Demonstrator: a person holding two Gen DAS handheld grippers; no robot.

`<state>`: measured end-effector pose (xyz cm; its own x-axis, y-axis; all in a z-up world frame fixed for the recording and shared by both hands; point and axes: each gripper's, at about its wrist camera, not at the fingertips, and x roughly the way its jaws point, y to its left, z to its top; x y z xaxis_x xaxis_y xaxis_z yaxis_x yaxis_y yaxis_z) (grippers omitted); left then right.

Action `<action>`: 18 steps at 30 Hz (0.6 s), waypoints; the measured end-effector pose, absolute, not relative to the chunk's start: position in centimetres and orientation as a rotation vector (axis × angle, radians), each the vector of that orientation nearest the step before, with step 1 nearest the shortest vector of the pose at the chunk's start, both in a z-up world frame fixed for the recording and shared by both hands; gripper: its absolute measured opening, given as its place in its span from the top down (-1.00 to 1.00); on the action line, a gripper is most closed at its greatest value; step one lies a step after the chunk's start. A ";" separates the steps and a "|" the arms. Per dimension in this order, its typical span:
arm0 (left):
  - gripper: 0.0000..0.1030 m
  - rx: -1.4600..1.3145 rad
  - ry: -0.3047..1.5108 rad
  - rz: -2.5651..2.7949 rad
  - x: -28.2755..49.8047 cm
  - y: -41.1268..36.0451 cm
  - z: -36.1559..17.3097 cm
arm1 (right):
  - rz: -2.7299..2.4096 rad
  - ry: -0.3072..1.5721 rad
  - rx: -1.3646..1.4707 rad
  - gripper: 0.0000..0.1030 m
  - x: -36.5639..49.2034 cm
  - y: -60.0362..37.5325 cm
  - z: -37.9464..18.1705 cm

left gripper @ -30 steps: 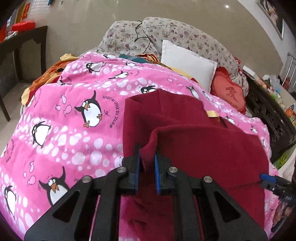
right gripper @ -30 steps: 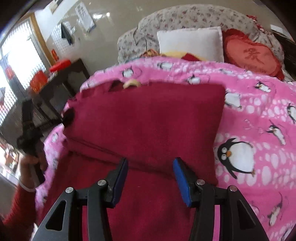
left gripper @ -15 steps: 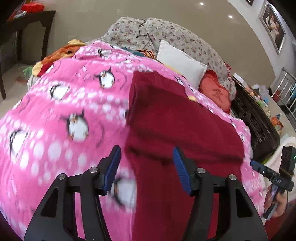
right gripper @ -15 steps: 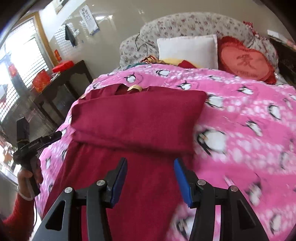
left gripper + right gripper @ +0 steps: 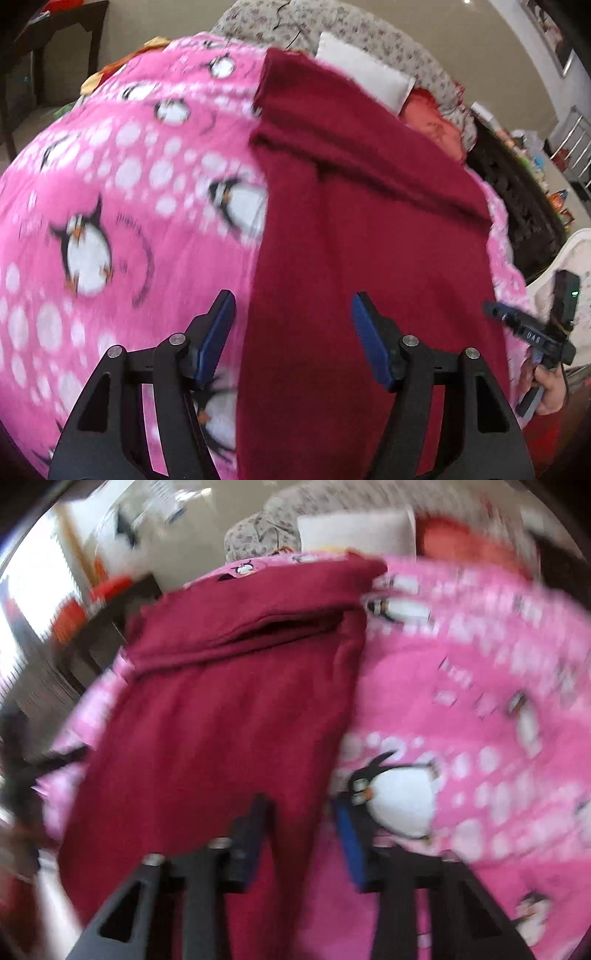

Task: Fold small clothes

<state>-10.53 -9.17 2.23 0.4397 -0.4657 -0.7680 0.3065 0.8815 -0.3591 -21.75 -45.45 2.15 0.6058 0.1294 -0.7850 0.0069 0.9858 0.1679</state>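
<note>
A dark red garment (image 5: 369,240) lies on a pink penguin blanket (image 5: 110,184), its far part folded down over the body. My left gripper (image 5: 291,325) hangs over the garment's near left edge. Its jaws are opening, with that edge in the gap and the pads clear of it. In the blurred right wrist view the red garment (image 5: 221,720) shows the same fold. My right gripper (image 5: 301,827) is over its near right edge, jaws closing. Cloth is between them, but a gap still shows at the pads. A hand (image 5: 546,391) holds the right gripper at the blanket's right side.
A white pillow (image 5: 362,77), a red cushion (image 5: 436,122) and a floral headboard (image 5: 332,26) lie beyond the garment. A dark wooden table (image 5: 55,29) stands at the far left. Dark carved furniture (image 5: 517,199) runs along the right of the bed.
My left gripper let go of the folded cloth, opened, and drew back to the near left edge. My right gripper drew back and down to the near right edge, its jaws narrowing.
</note>
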 end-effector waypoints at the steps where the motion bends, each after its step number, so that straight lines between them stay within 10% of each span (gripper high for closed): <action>1: -0.27 -0.164 1.000 -0.486 -11.0 -9.0 1.9 | 0.060 0.921 0.154 0.45 -21.9 -45.6 2.2; 6: -0.27 -0.165 1.016 -0.510 -13.2 -7.6 2.5 | 0.163 0.902 0.327 0.34 -25.6 -47.7 4.0; 8: -0.27 -0.202 1.042 -0.540 -14.0 -6.8 2.7 | 0.266 0.923 0.403 -0.04 -27.5 -47.7 3.9; 18: -0.32 -0.327 1.142 -0.595 -19.1 -3.7 2.4 | 0.465 1.004 0.510 -0.06 -34.9 -46.1 0.6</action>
<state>-19.12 -3.67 2.37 0.2857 -0.5952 -0.7511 0.2738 0.8018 -0.5312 -34.86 -46.08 0.60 0.4596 0.5841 -0.6691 -0.1323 0.7900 0.5987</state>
